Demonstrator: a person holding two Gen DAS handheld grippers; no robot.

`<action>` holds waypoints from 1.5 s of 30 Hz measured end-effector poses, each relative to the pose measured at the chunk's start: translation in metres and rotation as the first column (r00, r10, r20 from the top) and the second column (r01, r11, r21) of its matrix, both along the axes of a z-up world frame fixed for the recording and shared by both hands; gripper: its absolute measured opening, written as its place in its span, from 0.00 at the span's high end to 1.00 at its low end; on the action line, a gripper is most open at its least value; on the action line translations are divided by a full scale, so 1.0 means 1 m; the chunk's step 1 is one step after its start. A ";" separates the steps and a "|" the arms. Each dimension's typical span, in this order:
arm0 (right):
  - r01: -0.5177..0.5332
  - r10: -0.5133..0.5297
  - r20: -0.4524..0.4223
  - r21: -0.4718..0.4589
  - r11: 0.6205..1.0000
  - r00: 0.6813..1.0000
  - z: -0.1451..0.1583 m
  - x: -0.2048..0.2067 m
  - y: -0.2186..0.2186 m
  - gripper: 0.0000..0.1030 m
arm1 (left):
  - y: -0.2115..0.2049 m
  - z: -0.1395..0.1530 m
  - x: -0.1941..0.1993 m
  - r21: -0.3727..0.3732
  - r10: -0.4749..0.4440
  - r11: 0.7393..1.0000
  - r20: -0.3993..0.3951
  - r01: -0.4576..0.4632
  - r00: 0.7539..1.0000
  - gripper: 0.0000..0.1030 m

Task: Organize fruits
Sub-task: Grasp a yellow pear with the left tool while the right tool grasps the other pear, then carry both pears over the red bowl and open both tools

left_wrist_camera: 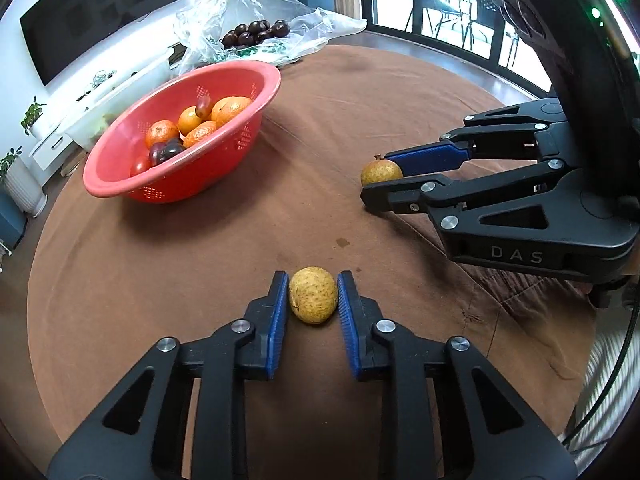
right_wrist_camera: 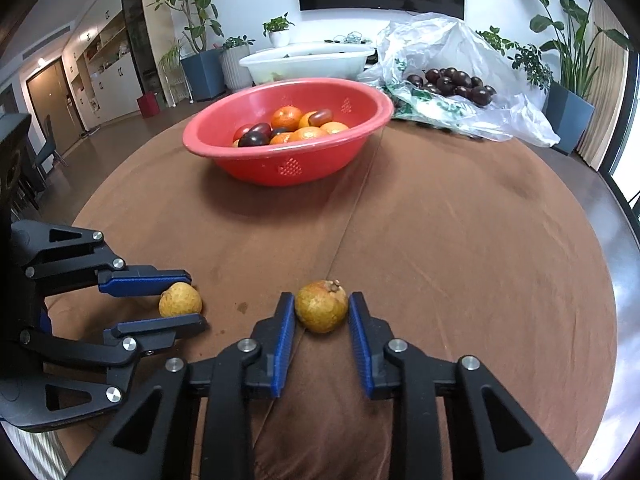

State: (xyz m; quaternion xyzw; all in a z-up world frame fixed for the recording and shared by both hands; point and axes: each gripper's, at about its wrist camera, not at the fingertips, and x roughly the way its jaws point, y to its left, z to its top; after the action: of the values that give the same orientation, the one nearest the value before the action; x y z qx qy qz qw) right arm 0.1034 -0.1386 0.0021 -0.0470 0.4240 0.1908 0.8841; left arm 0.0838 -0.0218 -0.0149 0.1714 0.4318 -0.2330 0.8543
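Observation:
A red basket (left_wrist_camera: 120,184) (right_wrist_camera: 224,152) holding oranges and dark plums stands on the brown table. My left gripper (left_wrist_camera: 313,280) (right_wrist_camera: 194,304) straddles a yellow speckled fruit (left_wrist_camera: 313,295) (right_wrist_camera: 180,300) that rests on the cloth; the pads sit close to it on both sides, with a thin gap on the right. My right gripper (right_wrist_camera: 322,300) (left_wrist_camera: 376,178) straddles a second yellow-brown fruit (right_wrist_camera: 321,307) (left_wrist_camera: 380,171) with a dry stem end; small gaps show between it and the pads. Both fruits lie on the table.
A clear plastic bag (left_wrist_camera: 248,12) (right_wrist_camera: 440,48) with several dark plums (left_wrist_camera: 256,33) (right_wrist_camera: 452,80) lies at the table's far side behind the basket. A white tub (right_wrist_camera: 304,62) stands beyond. The table edge (right_wrist_camera: 616,280) curves on the right.

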 end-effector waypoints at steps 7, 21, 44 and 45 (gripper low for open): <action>0.004 -0.005 0.012 0.048 0.999 1.000 0.007 -0.001 -0.004 0.71 | 0.004 0.007 0.001 -0.034 0.010 0.999 0.014 -0.009 1.000 0.78; -0.004 -0.001 0.029 0.168 0.986 1.000 0.027 0.000 -0.007 0.71 | 0.013 0.021 0.004 -0.102 0.030 0.994 0.026 -0.027 0.999 0.78; -0.063 0.040 0.115 0.205 0.977 0.993 0.073 0.067 0.020 0.71 | 0.069 0.076 0.086 -0.218 0.170 0.964 0.058 -0.154 0.984 0.78; -0.065 0.042 0.114 0.199 0.978 0.993 0.072 0.072 0.022 0.71 | 0.070 0.077 0.092 -0.218 0.174 0.963 0.055 -0.159 0.983 0.78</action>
State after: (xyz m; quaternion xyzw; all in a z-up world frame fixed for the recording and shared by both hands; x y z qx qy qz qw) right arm 0.1758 -0.1164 0.0744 0.0216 0.3519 0.2539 0.9007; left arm 0.1762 0.0479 0.0617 0.0507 0.3854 -0.1986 0.8997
